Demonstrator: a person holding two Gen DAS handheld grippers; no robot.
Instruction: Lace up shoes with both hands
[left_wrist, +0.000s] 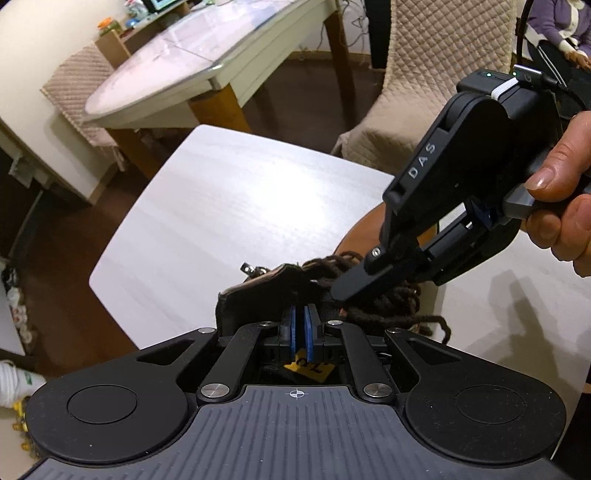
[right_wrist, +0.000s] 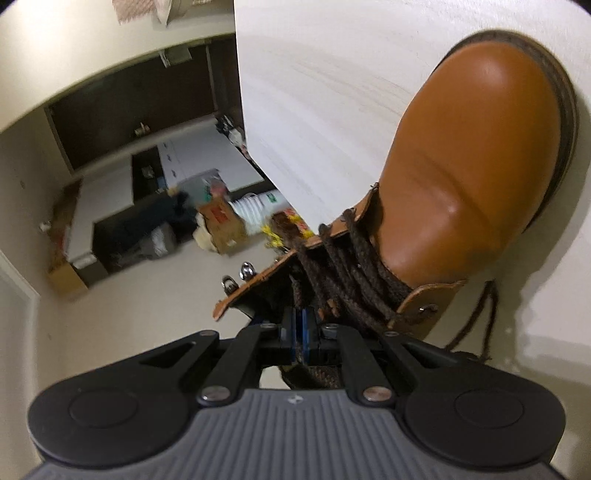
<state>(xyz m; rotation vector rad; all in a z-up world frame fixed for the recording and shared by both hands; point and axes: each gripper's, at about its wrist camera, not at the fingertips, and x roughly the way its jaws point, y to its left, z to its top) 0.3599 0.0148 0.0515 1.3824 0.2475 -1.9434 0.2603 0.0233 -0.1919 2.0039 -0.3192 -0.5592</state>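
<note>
A tan leather boot (right_wrist: 472, 166) lies on the white table (right_wrist: 314, 92), toe pointing away, with dark brown laces (right_wrist: 354, 266) crossed over its tongue. In the left wrist view I see only its dark upper flap (left_wrist: 255, 295) and a tangle of laces (left_wrist: 391, 299). My left gripper (left_wrist: 300, 325) has its blue pads together on the edge of that flap. The right gripper (left_wrist: 341, 293), held by a hand (left_wrist: 565, 184), comes in from the right with its tips buried in the laces. In its own view the right gripper (right_wrist: 300, 328) is shut, and a lace strand runs down between its pads.
Metal lace hooks (right_wrist: 246, 269) stick out of the left flap. A loose lace end (right_wrist: 487, 314) trails on the table to the right. Beyond stand a dining table (left_wrist: 184, 74), a quilted chair (left_wrist: 424, 74) and a seated person (left_wrist: 561, 29). Boxes and bags (right_wrist: 221, 221) litter the floor.
</note>
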